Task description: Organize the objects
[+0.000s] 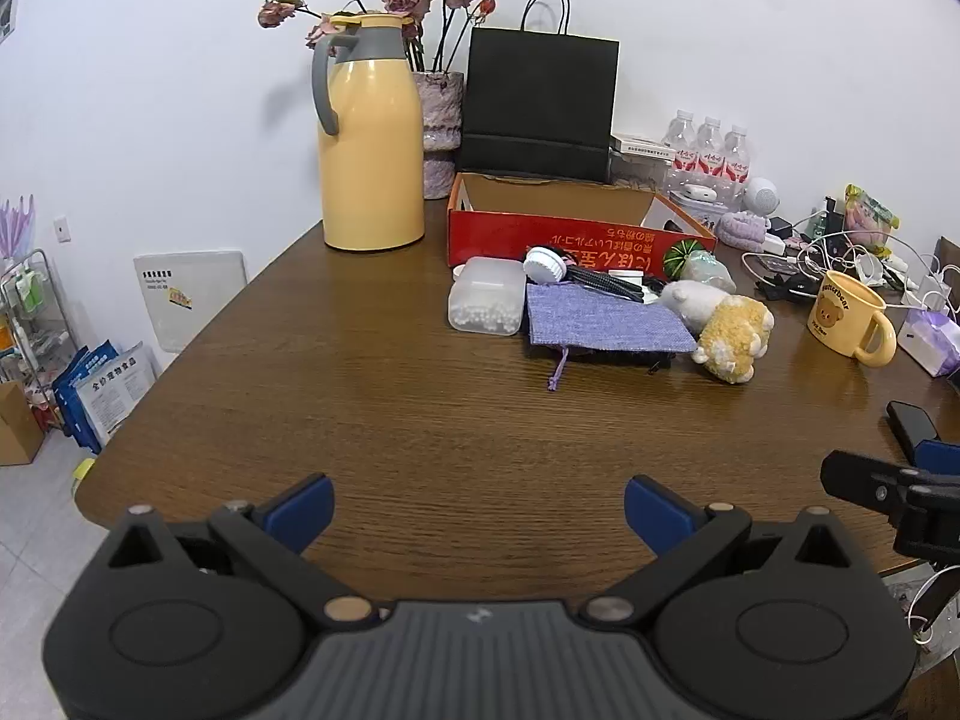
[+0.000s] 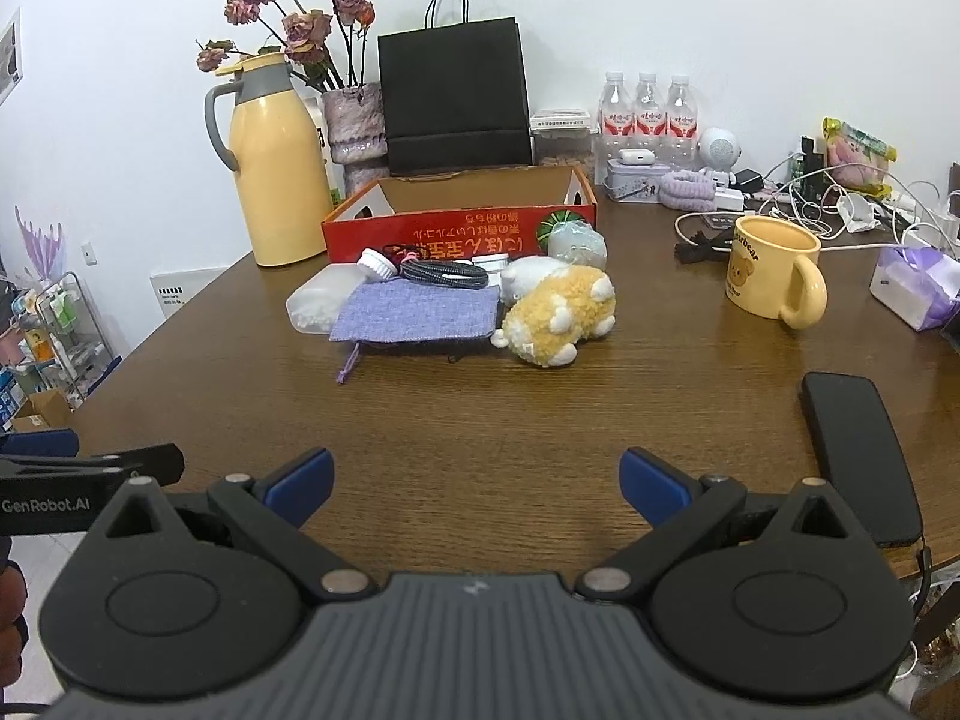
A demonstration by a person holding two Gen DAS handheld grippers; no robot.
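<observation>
— What's carrying everything?

— A dark wood-grain counter point(image 2: 480, 420), bare across its near half.

— And sitting on it?

— At the back left a yellow thermos jug point(image 2: 276, 180), then a red cardboard box point(image 2: 456, 228). Before the box lie a clear plastic container point(image 2: 312, 300), a purple cloth pouch point(image 2: 414, 312) and a yellow plush toy point(image 2: 558, 318). Rightward stands a yellow mug point(image 2: 774, 270); a black phone point(image 2: 858, 456) lies near the right edge.

1. A lived-in home room: a wooden counter point(image 1: 372, 396) against a plain white wall
2. Household clutter: yellow thermos jug point(image 1: 369, 138), dried roses in a vase point(image 1: 441, 108), bear mug point(image 2: 771, 273), plush toys point(image 2: 561, 315)
3. Charger cables point(image 2: 804, 198) tangle beside water bottles point(image 2: 648, 114)
</observation>
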